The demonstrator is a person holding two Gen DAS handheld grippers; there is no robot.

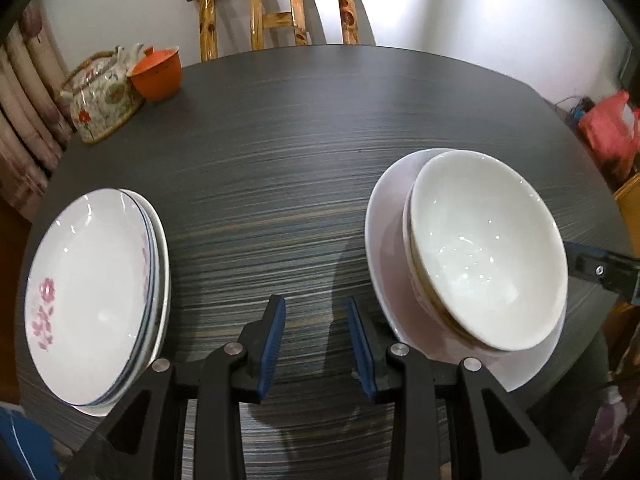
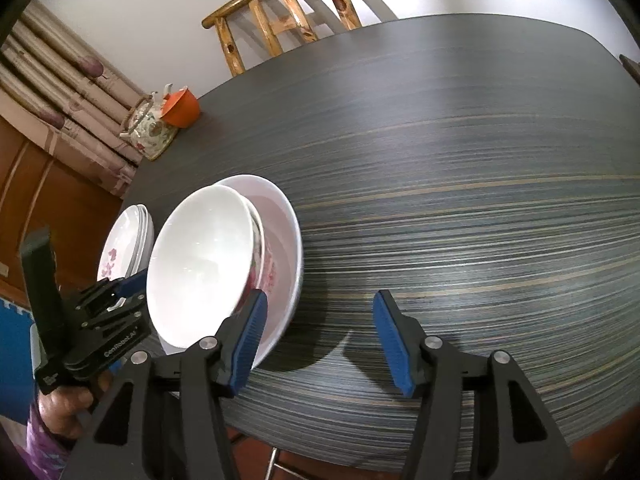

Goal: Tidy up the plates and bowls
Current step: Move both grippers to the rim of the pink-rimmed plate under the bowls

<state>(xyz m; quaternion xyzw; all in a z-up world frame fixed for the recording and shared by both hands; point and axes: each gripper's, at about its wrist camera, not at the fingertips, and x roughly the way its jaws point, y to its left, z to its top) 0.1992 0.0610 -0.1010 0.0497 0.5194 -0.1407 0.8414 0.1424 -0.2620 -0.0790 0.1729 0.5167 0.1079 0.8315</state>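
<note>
A stack of white plates (image 1: 96,288) with pink flowers lies on the dark table at the left; it also shows in the right wrist view (image 2: 126,246). A white bowl (image 1: 488,248) sits nested in another bowl inside a wide pale pink dish (image 1: 384,236) at the right; the bowl (image 2: 200,256) and dish (image 2: 286,224) also show in the right wrist view. My left gripper (image 1: 316,344) is open and empty between the two stacks, above the table. My right gripper (image 2: 320,344) is open and empty, just right of the bowl stack.
A floral teapot (image 1: 100,100) and an orange lidded cup (image 1: 156,72) stand at the table's far left. A wooden chair (image 1: 276,12) stands behind the table. The dark striped table (image 2: 460,200) stretches to the right. A curtain hangs at the left.
</note>
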